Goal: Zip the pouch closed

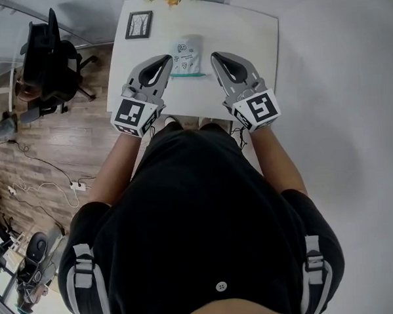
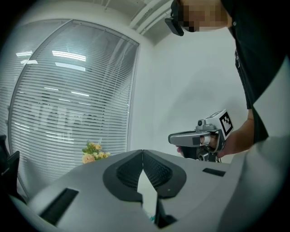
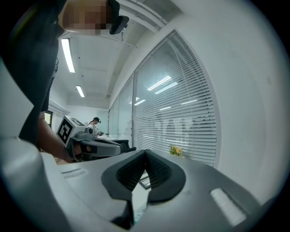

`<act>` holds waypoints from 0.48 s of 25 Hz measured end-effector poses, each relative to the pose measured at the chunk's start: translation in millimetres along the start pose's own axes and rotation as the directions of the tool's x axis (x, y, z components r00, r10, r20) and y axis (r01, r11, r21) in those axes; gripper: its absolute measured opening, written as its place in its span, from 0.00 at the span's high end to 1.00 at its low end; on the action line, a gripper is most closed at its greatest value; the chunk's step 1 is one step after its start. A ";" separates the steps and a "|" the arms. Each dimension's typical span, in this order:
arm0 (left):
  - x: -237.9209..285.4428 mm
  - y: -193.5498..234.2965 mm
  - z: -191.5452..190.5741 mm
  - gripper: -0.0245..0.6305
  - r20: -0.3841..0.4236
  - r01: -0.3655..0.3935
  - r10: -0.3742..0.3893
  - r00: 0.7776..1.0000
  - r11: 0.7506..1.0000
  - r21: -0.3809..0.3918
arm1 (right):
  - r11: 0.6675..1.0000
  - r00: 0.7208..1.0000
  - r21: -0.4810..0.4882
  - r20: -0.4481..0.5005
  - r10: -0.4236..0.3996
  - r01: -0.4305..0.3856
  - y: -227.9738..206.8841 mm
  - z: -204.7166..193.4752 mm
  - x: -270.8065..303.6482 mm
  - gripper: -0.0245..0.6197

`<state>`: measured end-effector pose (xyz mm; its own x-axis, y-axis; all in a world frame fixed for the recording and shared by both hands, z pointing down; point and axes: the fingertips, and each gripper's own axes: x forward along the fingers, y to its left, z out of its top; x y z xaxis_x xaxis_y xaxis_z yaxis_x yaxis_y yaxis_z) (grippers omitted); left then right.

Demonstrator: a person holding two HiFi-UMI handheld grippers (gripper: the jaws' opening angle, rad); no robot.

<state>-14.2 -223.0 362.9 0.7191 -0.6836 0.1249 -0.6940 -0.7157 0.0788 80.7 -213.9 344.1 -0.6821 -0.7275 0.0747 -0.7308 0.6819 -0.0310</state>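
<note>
Two ribbed grey tools flank one flat pouch.

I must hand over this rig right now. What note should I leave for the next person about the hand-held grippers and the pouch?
Left hand-held gripper: jaws shut, tip at the left end of the teal zipper.
Right hand-held gripper: jaws shut, tip by the zipper's right end.
I cannot tell whether either pinches the pouch.
Pouch: flat on the white table, zipper edge toward the person.
Done: a gripper at each zipper end.
Left: the zipper's state is too small to see; check it, and zip it closed if open.
</note>
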 end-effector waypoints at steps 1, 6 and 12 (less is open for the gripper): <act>0.2 -0.2 1.1 0.95 0.002 0.000 0.000 1.000 1.000 0.002 | 1.000 1.000 -0.004 -0.001 -0.003 0.003 -0.2 0.4 -0.2 0.95; 0.7 0.4 3.1 0.95 -0.003 -0.012 0.012 1.000 1.000 0.004 | 1.000 1.000 -0.012 -0.006 0.000 0.000 -0.3 3.0 -0.1 0.95; -5.4 5.4 -1.9 0.95 -0.005 -0.026 0.026 1.000 1.000 -0.008 | 1.000 1.000 -0.013 -0.013 0.001 -0.001 4.4 -1.6 1.1 0.95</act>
<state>-21.9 -222.9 364.5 0.7005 -0.7014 0.1319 -0.7129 -0.6963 0.0835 76.8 -211.6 345.6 -0.6823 -0.7258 0.0881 -0.7296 0.6837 -0.0180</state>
